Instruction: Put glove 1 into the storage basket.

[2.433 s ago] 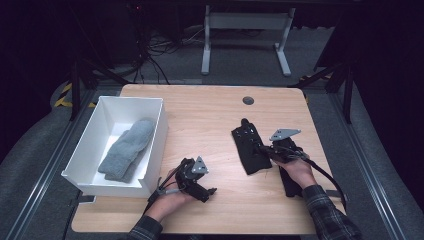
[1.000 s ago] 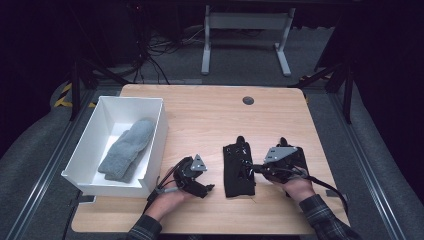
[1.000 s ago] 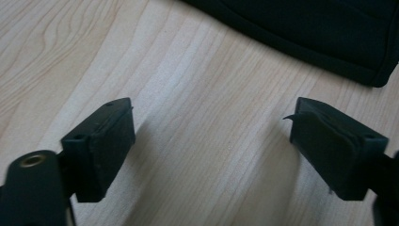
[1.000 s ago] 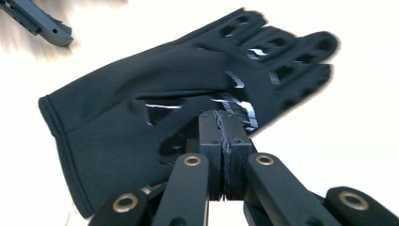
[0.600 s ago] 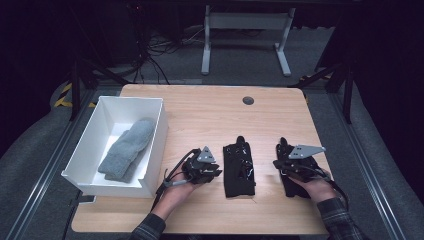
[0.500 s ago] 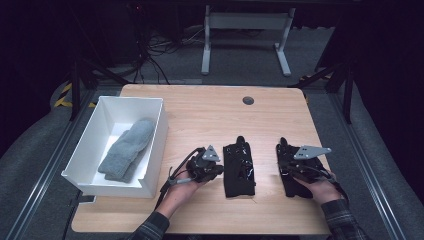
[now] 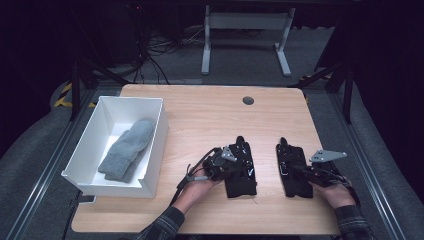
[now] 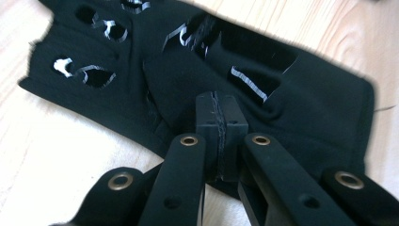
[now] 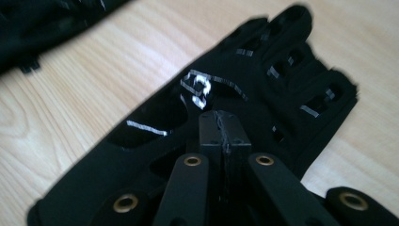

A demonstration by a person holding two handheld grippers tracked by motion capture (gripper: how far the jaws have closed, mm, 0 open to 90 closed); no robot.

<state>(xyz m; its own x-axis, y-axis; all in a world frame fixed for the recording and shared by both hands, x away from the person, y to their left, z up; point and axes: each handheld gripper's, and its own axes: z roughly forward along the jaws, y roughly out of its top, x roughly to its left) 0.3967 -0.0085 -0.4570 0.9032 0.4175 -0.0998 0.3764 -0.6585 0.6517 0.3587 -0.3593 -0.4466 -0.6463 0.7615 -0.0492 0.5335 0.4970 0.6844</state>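
Note:
Two black fingerless gloves lie side by side on the wooden table, near its front. My left gripper (image 7: 238, 167) comes in from the left onto the left glove (image 7: 242, 186). In the left gripper view its pads (image 8: 221, 101) are shut together, and the cloth of that glove (image 8: 320, 103) puckers around them. My right gripper (image 7: 299, 171) reaches in from the right over the right glove (image 7: 290, 155). In the right gripper view the right gripper (image 9: 221, 120) is shut, pinching the middle of its glove (image 9: 282, 61). The other glove (image 9: 37, 23) shows at the top left there.
A white bin (image 7: 87, 170) stands at the table's left with a grey mitten (image 7: 127, 147) inside. A round cable hole (image 7: 248, 100) sits near the far edge. Bare wood (image 7: 210, 120) lies between the bin and the gloves. A metal stand (image 7: 245, 30) rises beyond the table.
My right gripper has dragged one glove to the right, off the other. My left hand has moved right onto the glove that stayed.

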